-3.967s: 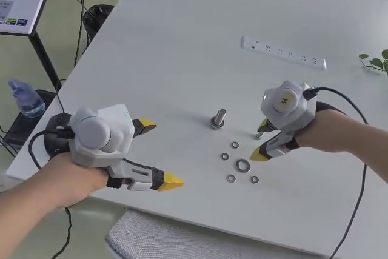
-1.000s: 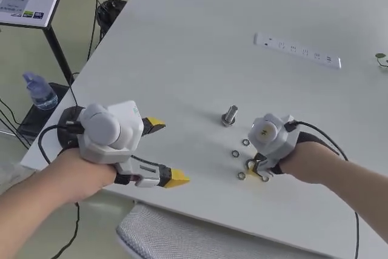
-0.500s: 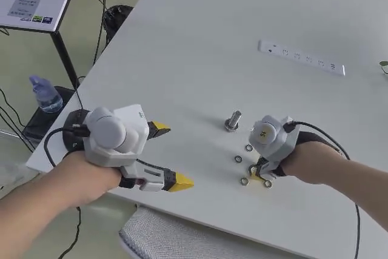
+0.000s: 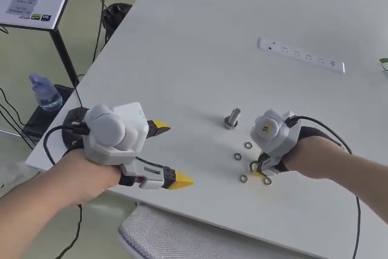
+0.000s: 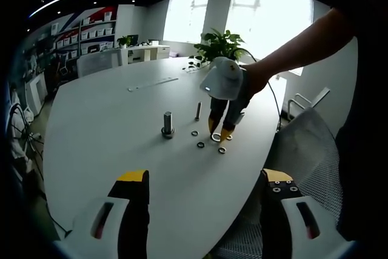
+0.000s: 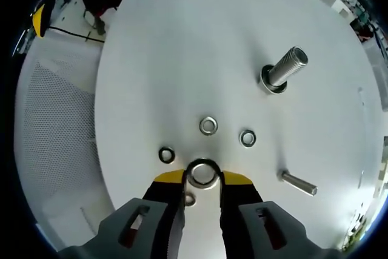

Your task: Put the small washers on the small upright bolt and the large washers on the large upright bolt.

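The large washer (image 6: 203, 162) lay flat on the counter (image 6: 182, 40), its hole facing straight up. It sat near the large upright bolt (image 6: 282, 71), on the person's side of that bolt and a little to its right. Being a ring, it had no long axis of its own; the axis that mattered was the bolt's, which stood vertical with its head on the counter and its threaded end up. The right gripper (image 6: 203, 179) came down over the washer with its jaws drawn in against the rim on two opposite sides, apparently clamped on it while it rested on the counter. In the right gripper view the bolt stood ahead of the jaws and off to one side, close by. The coming move looked like a lift, a short carry to the bolt, and lowering the hole over the threaded tip, with the ring kept level. The small washers (image 6: 208, 125) lay scattered between the jaws and the large bolt, apart from one another. The small upright bolt (image 6: 298, 183) stood just beside the right gripper, farther from the large bolt than the washers. The left gripper (image 5: 205, 177) hung well away from the bolt at the counter's near edge, its jaws wide apart and empty, so the right hand was plainly the nearer.
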A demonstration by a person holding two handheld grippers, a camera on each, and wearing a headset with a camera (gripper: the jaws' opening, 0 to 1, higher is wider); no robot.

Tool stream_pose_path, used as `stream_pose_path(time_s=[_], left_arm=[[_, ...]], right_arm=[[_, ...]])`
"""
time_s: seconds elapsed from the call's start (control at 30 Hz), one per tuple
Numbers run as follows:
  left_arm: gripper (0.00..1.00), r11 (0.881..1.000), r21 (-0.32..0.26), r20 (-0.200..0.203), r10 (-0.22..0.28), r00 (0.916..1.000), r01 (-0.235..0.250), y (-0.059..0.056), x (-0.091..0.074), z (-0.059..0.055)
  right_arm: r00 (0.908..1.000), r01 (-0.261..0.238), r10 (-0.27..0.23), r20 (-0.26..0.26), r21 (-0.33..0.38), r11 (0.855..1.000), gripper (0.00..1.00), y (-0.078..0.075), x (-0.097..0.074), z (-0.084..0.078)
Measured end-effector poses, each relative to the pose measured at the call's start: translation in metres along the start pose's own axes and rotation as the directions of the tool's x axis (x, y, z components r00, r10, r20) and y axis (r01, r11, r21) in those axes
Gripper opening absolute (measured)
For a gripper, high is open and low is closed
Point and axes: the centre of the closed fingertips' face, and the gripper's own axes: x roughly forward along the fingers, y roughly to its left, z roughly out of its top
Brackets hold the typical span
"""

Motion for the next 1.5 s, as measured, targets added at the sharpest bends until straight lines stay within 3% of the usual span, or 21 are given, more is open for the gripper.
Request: stream_pose_path(time_s=[0.57,0.9,1.2,1.5], left_arm=[[0.74,1.0,0.001,0.001,-0.004,1.0,0.004,-0.001,0.002,-0.001],[0.73,1.0,-0.001,0.002,-0.001,1.0,0.001,0.005,0.001,-0.002],[0.73,1.0,-0.003,0.006,-0.004,1.0,0.004,0.006,0.003,-0.002],[0.73,1.0,-0.007,0.008,-0.012,0.9999,0.012,0.0,0.004,-0.001]], right_arm=[[0.9997,-0.002,0.001,0.022,0.03,1.0,0.2,-0.012,-0.032,0.003],[0.9996,0.004,-0.005,0.029,0.038,0.999,0.2,-0.023,-0.05,0.007],[0.9997,0.012,-0.012,0.019,0.018,1.0,0.2,-0.033,-0.064,0.012],[0.9994,0.035,-0.035,0.006,-0.019,0.999,0.2,-0.048,-0.078,0.021]])
